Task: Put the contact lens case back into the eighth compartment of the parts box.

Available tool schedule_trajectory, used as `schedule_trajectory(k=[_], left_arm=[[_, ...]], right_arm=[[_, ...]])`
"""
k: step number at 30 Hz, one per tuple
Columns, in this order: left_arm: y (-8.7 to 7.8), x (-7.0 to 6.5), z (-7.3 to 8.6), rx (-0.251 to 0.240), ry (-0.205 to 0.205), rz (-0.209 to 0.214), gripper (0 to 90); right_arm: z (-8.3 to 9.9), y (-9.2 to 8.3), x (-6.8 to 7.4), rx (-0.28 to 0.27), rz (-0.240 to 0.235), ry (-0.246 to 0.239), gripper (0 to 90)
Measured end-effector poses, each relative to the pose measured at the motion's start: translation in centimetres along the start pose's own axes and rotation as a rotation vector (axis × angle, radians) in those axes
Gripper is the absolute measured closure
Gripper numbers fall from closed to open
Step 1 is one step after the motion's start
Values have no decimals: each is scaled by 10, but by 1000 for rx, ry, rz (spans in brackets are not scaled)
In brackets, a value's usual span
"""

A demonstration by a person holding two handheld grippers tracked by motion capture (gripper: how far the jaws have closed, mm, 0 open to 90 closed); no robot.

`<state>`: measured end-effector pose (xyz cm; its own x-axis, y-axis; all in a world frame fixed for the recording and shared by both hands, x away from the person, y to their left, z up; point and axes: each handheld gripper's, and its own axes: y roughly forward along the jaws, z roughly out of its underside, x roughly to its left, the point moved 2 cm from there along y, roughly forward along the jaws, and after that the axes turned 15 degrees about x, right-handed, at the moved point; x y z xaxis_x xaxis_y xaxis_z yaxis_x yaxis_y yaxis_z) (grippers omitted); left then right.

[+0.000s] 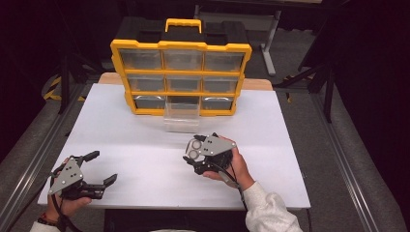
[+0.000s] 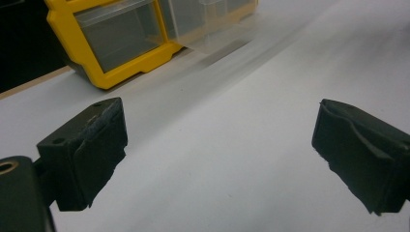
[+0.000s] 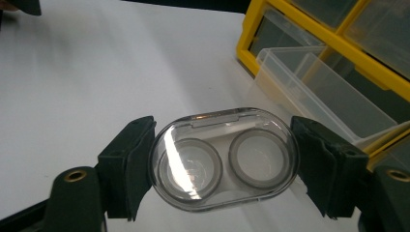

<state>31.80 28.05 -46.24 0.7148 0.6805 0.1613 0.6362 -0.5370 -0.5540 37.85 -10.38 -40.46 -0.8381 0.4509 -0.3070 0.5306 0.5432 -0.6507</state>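
The left tool [image 1: 99, 169] rests on the counter [image 1: 145, 145] with jaws spread and nothing between them. The right tool [image 3: 222, 154] is clamped on a clear lens case [image 3: 223, 158], lifted off the counter. Judged remaining: placing it in the pulled-out drawer [image 1: 181, 115] of the yellow organizer [image 1: 181, 77].

My work surface is a white table [image 1: 145, 145] with a bare wooden strip showing along its far edge; a yellow-framed drawer organizer [image 1: 181, 77] stands upright on it at the far middle. One clear drawer [image 1: 181, 116] is out, resting on the white top just in front of the organizer's bottom row.
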Motion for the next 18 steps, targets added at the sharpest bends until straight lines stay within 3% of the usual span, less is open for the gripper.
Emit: schedule_trajectory(k=[11, 18], left_arm=[[1, 0, 0, 0, -6, 1, 63], [2, 0, 0, 0, -7, 7, 63]], right_arm=[[-10, -8, -28, -31, 72, 42, 275], [-22, -2, -50, -27, 106, 62, 275]])
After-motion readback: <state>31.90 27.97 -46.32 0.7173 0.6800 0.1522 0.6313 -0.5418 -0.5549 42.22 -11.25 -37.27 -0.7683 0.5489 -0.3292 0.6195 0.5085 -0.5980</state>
